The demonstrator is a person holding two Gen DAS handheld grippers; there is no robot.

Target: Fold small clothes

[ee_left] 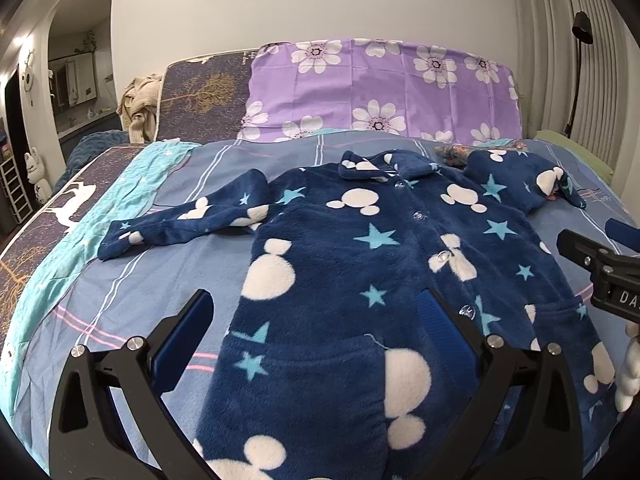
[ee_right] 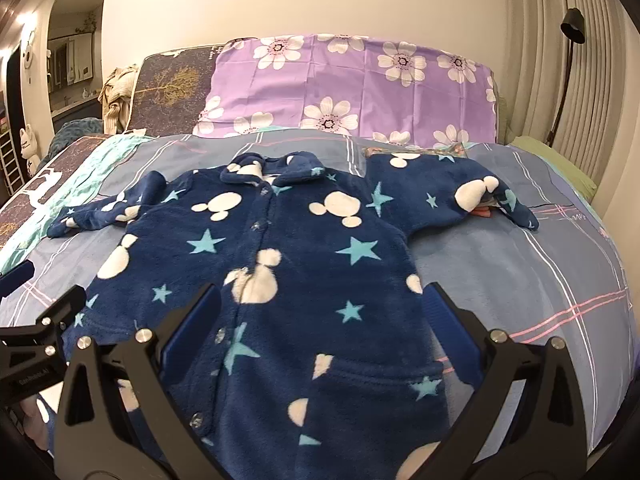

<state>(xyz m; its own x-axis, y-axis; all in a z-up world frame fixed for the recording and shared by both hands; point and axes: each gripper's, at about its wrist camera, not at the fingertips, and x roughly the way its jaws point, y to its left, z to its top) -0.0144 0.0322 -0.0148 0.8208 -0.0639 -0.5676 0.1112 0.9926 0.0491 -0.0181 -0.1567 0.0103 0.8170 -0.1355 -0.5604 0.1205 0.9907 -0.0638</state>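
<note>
A small navy fleece pajama top with white mouse heads and blue stars lies face up and buttoned on the bed, collar toward the headboard, both sleeves spread out. It also shows in the right wrist view. My left gripper is open and empty above the top's lower left hem. My right gripper is open and empty above the lower right hem. The right gripper shows at the right edge of the left wrist view. The left gripper shows at the left edge of the right wrist view.
The bed sheet is blue-grey with pink and white stripes. A purple flowered cloth covers the headboard. A teal cloth lies at the left. A small patterned item lies behind the right sleeve. A lamp stands at the right.
</note>
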